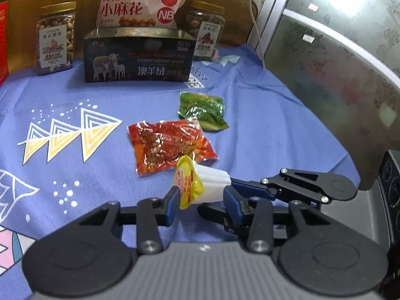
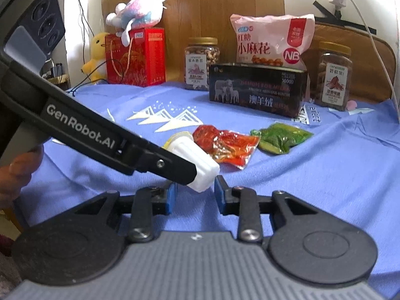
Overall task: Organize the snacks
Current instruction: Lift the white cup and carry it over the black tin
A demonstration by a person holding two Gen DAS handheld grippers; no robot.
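- Right up close, the left gripper (image 1: 201,198) has its blue pads pressed on either side of the white jelly cup (image 1: 212,185), lifted off the cloth: one pad on the yellow foil lid, the other at the cup's base.
- The cup lies on its side, long axis running across between the left gripper's pads, lid to that gripper's left.
- The right gripper (image 2: 195,195) is here too, and it's nearer than near: the cup's white base sits just inside its spread, unclamped jaws. Looks like a handover, though I can't tell whether a pad touches yet.
- Below and just beyond, the red snack packet (image 1: 170,145) lies flat, with the green snack packet (image 1: 202,111) just past it, edges touching or overlapping.
- All on a blue patterned tablecloth (image 1: 75,95), rumpled toward the right.
- Farther back stands the black tin box (image 1: 137,57), the likely destination, with a pink snack bag (image 1: 140,0) standing behind or in it.
- Two nut jars (image 1: 56,37) flank it; wooden board behind.
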